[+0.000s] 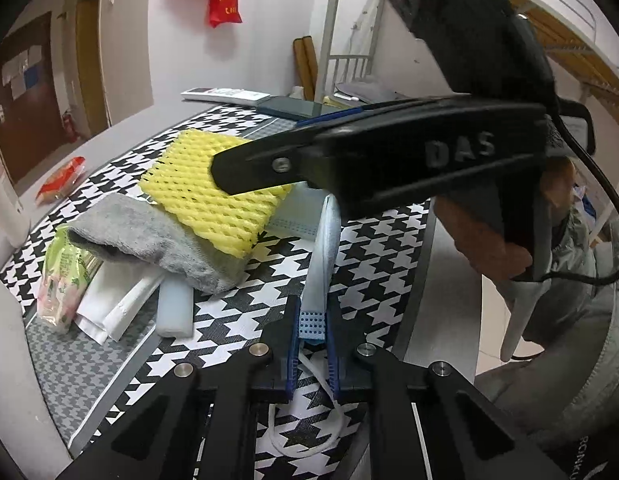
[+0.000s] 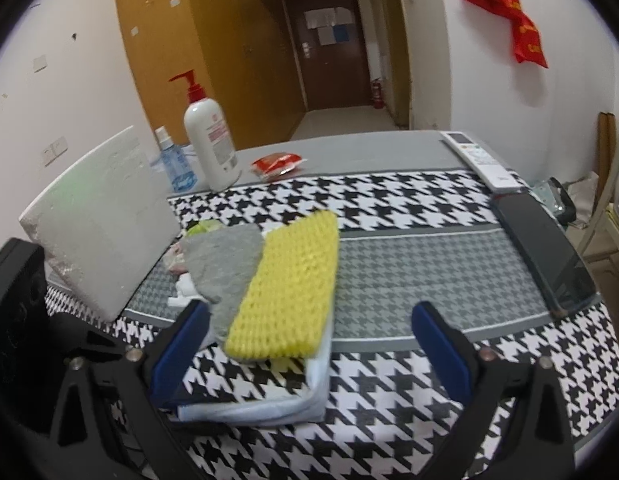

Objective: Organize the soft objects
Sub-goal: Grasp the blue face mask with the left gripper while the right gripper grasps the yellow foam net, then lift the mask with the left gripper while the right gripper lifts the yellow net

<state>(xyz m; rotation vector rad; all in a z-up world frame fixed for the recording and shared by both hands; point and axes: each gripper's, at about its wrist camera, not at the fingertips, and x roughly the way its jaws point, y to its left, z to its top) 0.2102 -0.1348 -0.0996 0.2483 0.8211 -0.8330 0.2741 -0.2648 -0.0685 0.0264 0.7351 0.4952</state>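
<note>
left gripper (image 1: 312, 322) clamps face mask (image 1: 323, 248); right gripper (image 2: 309, 344) spread wide; pump bottle (image 2: 209, 140) only in right view.

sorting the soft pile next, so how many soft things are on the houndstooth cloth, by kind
yellow foam net: 1
grey towel: 1
face mask, pinched in the shut left gripper: 1
white foam block: 1
tissue pack: 1
white paper packet: 1
Total: 6
</note>
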